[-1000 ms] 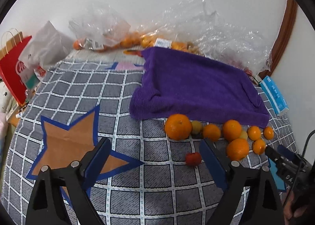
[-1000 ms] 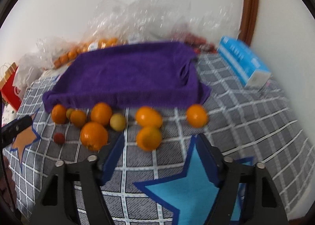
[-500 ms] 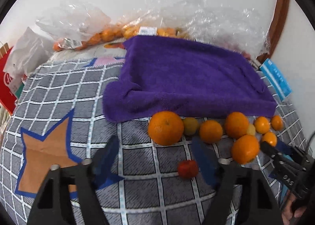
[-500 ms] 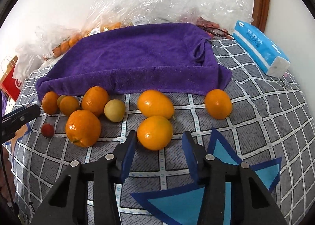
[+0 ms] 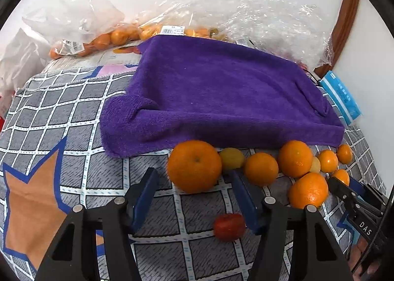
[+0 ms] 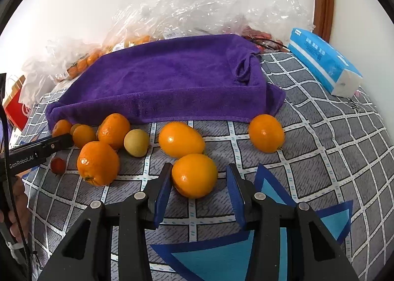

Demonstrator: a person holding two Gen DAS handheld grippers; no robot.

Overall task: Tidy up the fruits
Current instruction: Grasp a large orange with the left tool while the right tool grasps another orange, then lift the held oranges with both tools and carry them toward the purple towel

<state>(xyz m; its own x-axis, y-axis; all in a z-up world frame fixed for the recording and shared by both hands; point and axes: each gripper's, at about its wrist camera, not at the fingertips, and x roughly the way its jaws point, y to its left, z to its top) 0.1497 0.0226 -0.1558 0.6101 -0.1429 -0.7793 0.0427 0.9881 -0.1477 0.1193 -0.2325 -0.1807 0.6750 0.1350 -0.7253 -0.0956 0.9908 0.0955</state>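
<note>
Both grippers pitch down toward the quilt. Left gripper [image 5: 193, 182]: jaws closing around the large orange [image 5: 194, 166], not yet touching. Right gripper [image 6: 198, 180]: jaws part-open around a small orange [image 6: 194, 175]; contact unclear.

light: bright, even | shadows: soft, short | focus: sharp | edges: fisheye bending, black corners

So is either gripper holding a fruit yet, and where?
Neither. The left gripper, jaws closing, straddles the big orange; the right gripper brackets a smaller orange, both with gaps showing.
</note>
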